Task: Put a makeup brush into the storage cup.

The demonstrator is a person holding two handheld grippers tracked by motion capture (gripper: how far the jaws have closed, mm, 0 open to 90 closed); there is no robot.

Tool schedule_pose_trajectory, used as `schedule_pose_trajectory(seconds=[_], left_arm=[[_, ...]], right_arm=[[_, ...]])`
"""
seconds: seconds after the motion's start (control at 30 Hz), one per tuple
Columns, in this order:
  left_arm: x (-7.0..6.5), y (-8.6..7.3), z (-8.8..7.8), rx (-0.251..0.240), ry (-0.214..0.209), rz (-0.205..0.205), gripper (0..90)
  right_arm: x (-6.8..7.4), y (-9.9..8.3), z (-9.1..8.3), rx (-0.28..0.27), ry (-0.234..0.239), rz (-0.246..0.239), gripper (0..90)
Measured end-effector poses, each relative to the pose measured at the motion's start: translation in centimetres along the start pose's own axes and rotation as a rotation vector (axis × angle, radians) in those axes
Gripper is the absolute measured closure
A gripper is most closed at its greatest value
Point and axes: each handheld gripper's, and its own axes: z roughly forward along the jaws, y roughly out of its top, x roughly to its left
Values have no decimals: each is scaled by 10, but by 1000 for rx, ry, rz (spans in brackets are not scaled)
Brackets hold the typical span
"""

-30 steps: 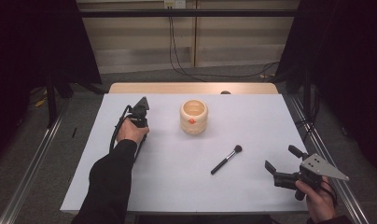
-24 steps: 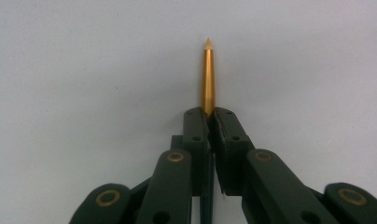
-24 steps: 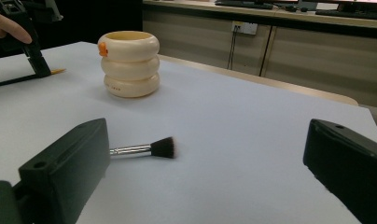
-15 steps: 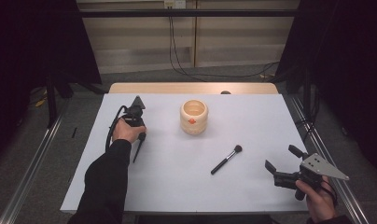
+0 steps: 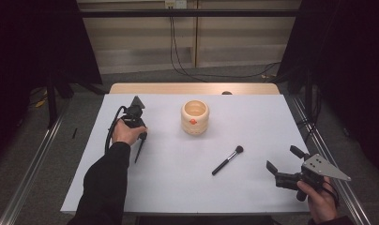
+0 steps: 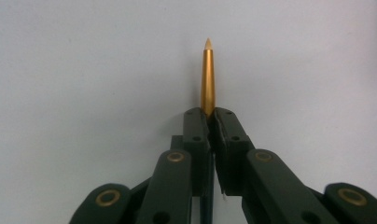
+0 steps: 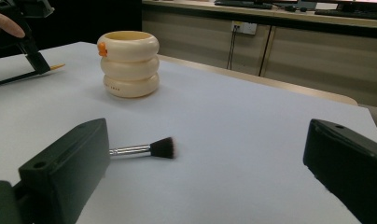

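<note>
High view | left fingers clamp pencil | right fingers apart | cup, brush between

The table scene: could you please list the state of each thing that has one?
Left gripper: shut on the gold-tipped pen.
Right gripper: jaws open, holding nothing.
Makeup brush: lying flat, untouched.
Cream holder: upright, looks empty inside.
</note>
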Motion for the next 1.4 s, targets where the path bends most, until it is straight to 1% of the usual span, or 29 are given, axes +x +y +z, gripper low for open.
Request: schedule_pose_trajectory(seconds=[0.07, 0.17, 0.27, 0.3, 0.33, 0.4, 0.43, 0.47, 0.5, 0.57, 0.6, 0.63, 0.67, 0.7, 0.73, 0.77, 0.83, 0.9, 0.93, 0.97, 1.03, 1.07, 1.13, 1.17, 1.2, 1.23, 1.27, 1.3, 1.4], left_arm=[[0, 0, -3, -11, -13, 0, 842], [-1, -2, -7, -40, -28, -7, 842], [-1, -3, -13, -63, -38, 10, 842], [-2, -4, -15, -86, -41, 7, 842], [-1, -5, -17, -99, -33, 16, 842], [0, -5, -19, -100, -44, 23, 842], [-1, -6, -19, -119, -46, 19, 842], [0, -6, -21, -116, -49, 32, 842], [0, -7, -22, -130, -58, 40, 842], [0, -8, -25, -136, -66, 43, 842], [-1, -8, -25, -150, -74, 42, 842], [-1, -8, -25, -150, -82, 57, 842], [-2, -9, -26, -161, -94, 59, 842], [-1, -8, -27, -165, -85, 82, 842], [-3, -9, -27, -175, -99, 73, 842], [-3, -9, -28, -180, -104, 87, 841], [-5, -10, -30, -198, -111, 91, 842], [-5, -10, -32, -205, -114, 121, 842], [-5, -10, -32, -211, -132, 125, 841], [-6, -10, -32, -209, -139, 147, 842], [-6, -11, -33, -213, -129, 161, 841], [-6, -11, -34, -215, -135, 174, 841], [-7, -12, -35, -243, -139, 160, 842], [-6, -12, -37, -246, -143, 174, 841], [-7, -12, -39, -253, -146, 176, 841], [-7, -13, -40, -276, -146, 172, 841], [-6, -13, -41, -278, -149, 181, 842], [-7, -14, -42, -295, -162, 180, 842], [-7, -16, -45, -341, -172, 199, 841]], right_arm=[[0, 0, 0, -2, -3, 8, 0], [0, 0, 0, -2, -1, 0, 0], [0, 0, 0, -2, -3, 0, 0], [0, 0, 1, -3, -7, 1, 0], [0, 0, 1, -3, -5, 3, 0], [0, 0, 1, -3, -4, 4, 0], [0, 0, 1, -3, -2, 6, 0], [0, 0, 1, -1, 2, 7, 0], [0, 0, 1, -3, 0, 5, 0], [1, 0, 1, -2, 2, 6, 0], [1, 0, 1, -2, 2, 7, 0], [1, 0, 1, -2, 2, 7, 0], [1, 0, 1, -2, 2, 7, 0], [1, 0, 1, -2, 3, 4, 0], [1, 0, 1, -2, 3, 7, 0], [1, 0, 1, -2, 3, 8, 0], [1, 0, 1, -3, 3, 6, 0], [1, 0, 1, -4, -1, 5, 0], [1, 0, 1, -6, -3, 1, 0], [1, 0, 1, -5, -2, 6, 0], [1, 0, 1, -4, -5, 5, 0], [1, 0, 2, -6, -3, 2, 0], [1, 0, 2, -6, -3, 5, 0], [1, 0, 2, -6, -2, 6, 0], [1, 0, 1, -5, -6, 7, 0], [1, 0, 2, -6, -7, 4, 0], [1, 0, 1, -4, -6, 7, 0], [1, 0, 2, -5, -3, 9, 0], [1, 0, 2, -5, -5, 6, 0]])
